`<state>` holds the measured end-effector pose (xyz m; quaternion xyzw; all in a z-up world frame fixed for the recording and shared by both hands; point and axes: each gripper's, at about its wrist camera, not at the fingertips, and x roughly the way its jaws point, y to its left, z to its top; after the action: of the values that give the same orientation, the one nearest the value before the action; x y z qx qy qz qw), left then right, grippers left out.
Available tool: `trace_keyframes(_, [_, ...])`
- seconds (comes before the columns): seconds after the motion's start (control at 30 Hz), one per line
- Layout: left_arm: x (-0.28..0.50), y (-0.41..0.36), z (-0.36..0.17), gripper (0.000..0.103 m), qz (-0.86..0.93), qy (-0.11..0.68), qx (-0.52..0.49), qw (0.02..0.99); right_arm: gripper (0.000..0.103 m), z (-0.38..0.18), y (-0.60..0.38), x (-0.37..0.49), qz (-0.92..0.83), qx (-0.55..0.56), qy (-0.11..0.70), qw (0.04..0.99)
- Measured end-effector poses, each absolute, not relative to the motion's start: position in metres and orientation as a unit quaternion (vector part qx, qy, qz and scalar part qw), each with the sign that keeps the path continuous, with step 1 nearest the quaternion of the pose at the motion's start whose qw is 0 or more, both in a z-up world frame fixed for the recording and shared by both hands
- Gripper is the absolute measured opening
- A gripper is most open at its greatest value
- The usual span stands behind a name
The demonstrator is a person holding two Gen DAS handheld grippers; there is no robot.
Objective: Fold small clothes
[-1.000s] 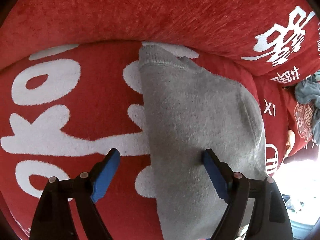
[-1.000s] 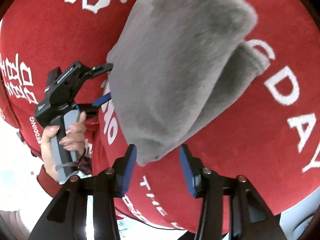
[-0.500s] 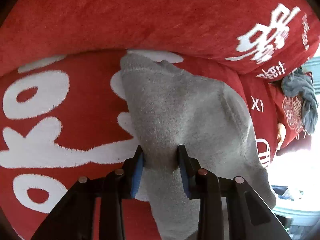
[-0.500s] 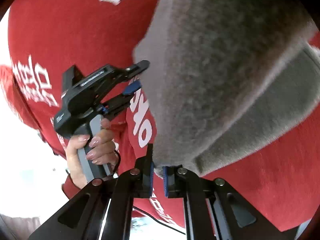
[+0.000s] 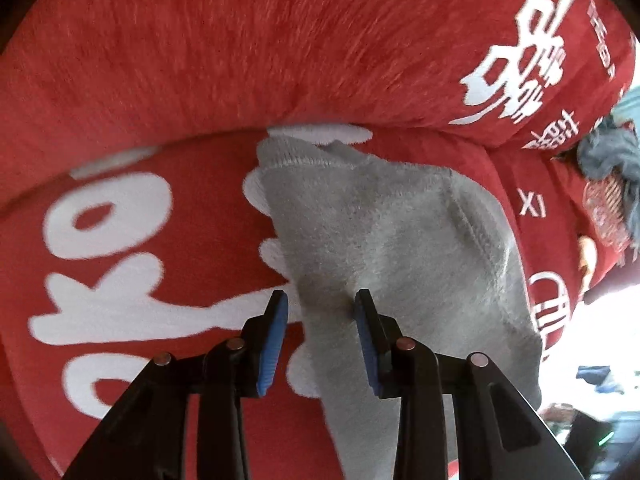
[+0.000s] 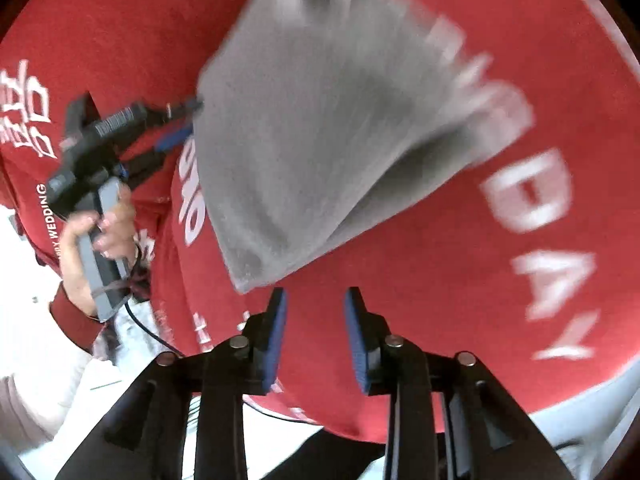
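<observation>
In the centre of the left wrist view the grey garment (image 5: 384, 248) lies on the red blanket (image 5: 160, 288), its stitched hem toward the upper middle of the frame, just under the red cushion (image 5: 280, 40) that fills the top. A second layer with its own seam sits over the right half, so one fold looks made.

Your left gripper (image 5: 322, 334) stands with its jaws apart at lower centre. The left pad hangs over bare blanket beside the cloth's left edge, the right pad over the cloth itself. Nothing is pinched.

In the right wrist view the garment (image 6: 320, 128) fills the upper middle, blurred by motion, with its near corner pointing down toward your right gripper (image 6: 316, 334). Those jaws are apart too, and the corner ends just above the pad tips, not between them. At the left of that frame your left hand (image 6: 96, 232) holds its tool by the cloth's far edge.

So you are, I judge, between grasps: the garment is resting free and the next fold is not begun. That move calls for two firm pinches, one at the left edge and one at the near corner, each taking every layer. Close on the top layer alone and the fold already made may peel open as you lift.
</observation>
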<state>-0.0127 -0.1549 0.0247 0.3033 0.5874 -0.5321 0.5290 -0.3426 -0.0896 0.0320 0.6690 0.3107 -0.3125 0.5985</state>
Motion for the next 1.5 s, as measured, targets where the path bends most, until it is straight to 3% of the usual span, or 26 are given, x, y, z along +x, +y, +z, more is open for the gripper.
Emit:
trace_keyframes(0.03, [-0.013,-0.153,0.029,0.046,-0.53,0.58,0.309,0.535,0.036,0.039,-0.096,-0.352,-0.329,0.661,0.308,0.6])
trace_keyframes(0.07, [-0.013,-0.151,0.033,0.071,-0.527,0.575,0.312,0.542,0.038,0.048,-0.108,-0.368,-0.361,0.646,0.305,0.599])
trace_keyframes(0.1, [-0.013,-0.147,0.04,0.077,-0.524,0.565,0.311,0.556,0.042,0.053,-0.122,-0.377,-0.377,0.641,0.297,0.599])
trace_keyframes(0.33, [-0.038,-0.143,0.051,0.077,-0.537,0.552,0.319,0.552,0.043,0.024,-0.206,-0.34,-0.351,0.667,0.265,0.601])
trace_keyframes(0.37, [-0.044,-0.143,0.052,0.077,-0.538,0.547,0.325,0.553,0.036,0.021,-0.215,-0.339,-0.342,0.667,0.271,0.604])
trace_keyframes(0.4, [-0.049,-0.142,0.051,0.077,-0.539,0.543,0.329,0.554,0.017,0.018,-0.222,-0.328,-0.339,0.655,0.289,0.61])
trace_keyframes(0.5, [-0.065,-0.136,0.042,0.077,-0.537,0.539,0.347,0.548,0.01,0.017,-0.226,-0.311,-0.351,0.616,0.343,0.616])
trace_keyframes(0.6, [-0.074,-0.12,0.022,0.078,-0.522,0.54,0.376,0.542,0.01,0.005,-0.216,-0.31,-0.361,0.576,0.392,0.62])
trace_keyframes(0.7, [-0.071,-0.107,0.019,0.08,-0.516,0.555,0.361,0.544,0.01,0.005,-0.214,-0.315,-0.361,0.581,0.385,0.62])
trace_keyframes(0.8, [-0.068,-0.102,0.023,0.08,-0.506,0.561,0.357,0.549,0.019,0.016,-0.209,-0.323,-0.364,0.575,0.392,0.619])
trace_keyframes(1.17, [-0.073,-0.077,0.028,0.08,-0.475,0.575,0.374,0.552,0.019,0.053,-0.166,-0.305,-0.299,0.566,0.386,0.664])
trace_keyframes(1.4, [-0.084,-0.063,0.019,0.08,-0.447,0.589,0.388,0.55,0.011,-0.002,-0.166,-0.29,-0.318,0.547,0.474,0.613])
trace_keyframes(1.5, [-0.086,-0.061,0.016,0.08,-0.438,0.593,0.39,0.551,0.008,-0.001,-0.166,-0.296,-0.318,0.543,0.469,0.62])
